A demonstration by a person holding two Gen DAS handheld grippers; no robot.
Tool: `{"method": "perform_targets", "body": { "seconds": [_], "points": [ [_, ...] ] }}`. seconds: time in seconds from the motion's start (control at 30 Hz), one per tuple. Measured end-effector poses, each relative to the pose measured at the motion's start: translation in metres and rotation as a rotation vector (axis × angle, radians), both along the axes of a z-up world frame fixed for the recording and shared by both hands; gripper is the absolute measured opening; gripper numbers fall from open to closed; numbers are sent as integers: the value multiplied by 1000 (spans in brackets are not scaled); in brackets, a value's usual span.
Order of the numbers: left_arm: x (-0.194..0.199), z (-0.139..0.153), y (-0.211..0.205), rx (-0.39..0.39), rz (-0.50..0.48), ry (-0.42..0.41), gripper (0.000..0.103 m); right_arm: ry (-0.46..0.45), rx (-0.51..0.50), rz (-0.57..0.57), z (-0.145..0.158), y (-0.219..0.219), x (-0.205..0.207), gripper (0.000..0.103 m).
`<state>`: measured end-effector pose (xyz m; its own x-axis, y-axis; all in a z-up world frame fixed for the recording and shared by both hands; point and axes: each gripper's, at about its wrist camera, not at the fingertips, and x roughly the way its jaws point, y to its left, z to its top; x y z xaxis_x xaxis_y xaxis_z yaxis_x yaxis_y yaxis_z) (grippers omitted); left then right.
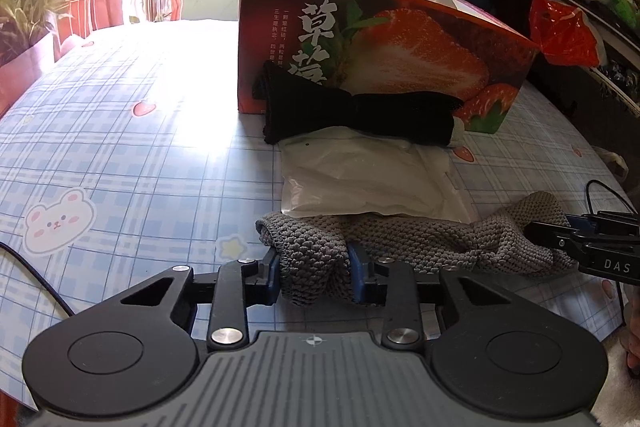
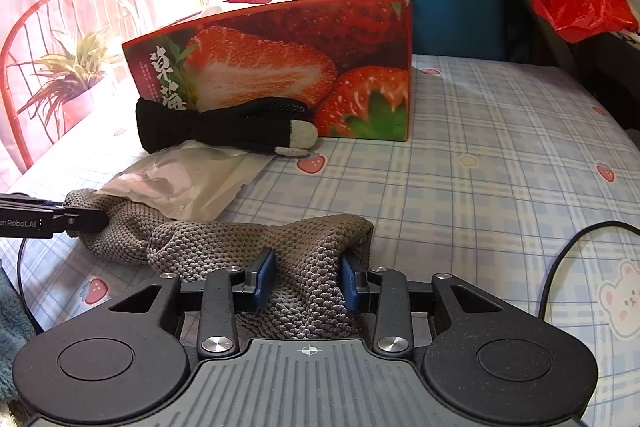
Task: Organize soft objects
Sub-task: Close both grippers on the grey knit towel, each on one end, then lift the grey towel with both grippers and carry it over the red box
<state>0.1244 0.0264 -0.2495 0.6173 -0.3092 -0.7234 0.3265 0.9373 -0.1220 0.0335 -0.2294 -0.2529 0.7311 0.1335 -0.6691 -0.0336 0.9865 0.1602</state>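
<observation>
The left gripper and right gripper were each clamped on one end of the grey knit cloth (lying near, on the table). Gripping both ends probably allowed folding it for the strawberry box beyond.

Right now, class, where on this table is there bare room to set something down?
Free: the checked tablecloth left of the strawberry-printed cardboard box, and right of it. Crowded: the strip before the box, holding black glove, white plastic packet, grey knitted cloth.
</observation>
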Motion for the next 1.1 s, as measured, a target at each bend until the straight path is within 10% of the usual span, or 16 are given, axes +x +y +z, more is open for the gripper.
{"method": "perform_targets", "body": {
  "seconds": [0.73, 1.1],
  "points": [
    [1, -3, 6, -44, 19, 11, 34, -10, 44, 26, 1, -3, -1, 19],
    [-20, 37, 10, -78, 4, -140, 25, -154, 100, 38, 35, -17, -12, 14]
  ]
}}
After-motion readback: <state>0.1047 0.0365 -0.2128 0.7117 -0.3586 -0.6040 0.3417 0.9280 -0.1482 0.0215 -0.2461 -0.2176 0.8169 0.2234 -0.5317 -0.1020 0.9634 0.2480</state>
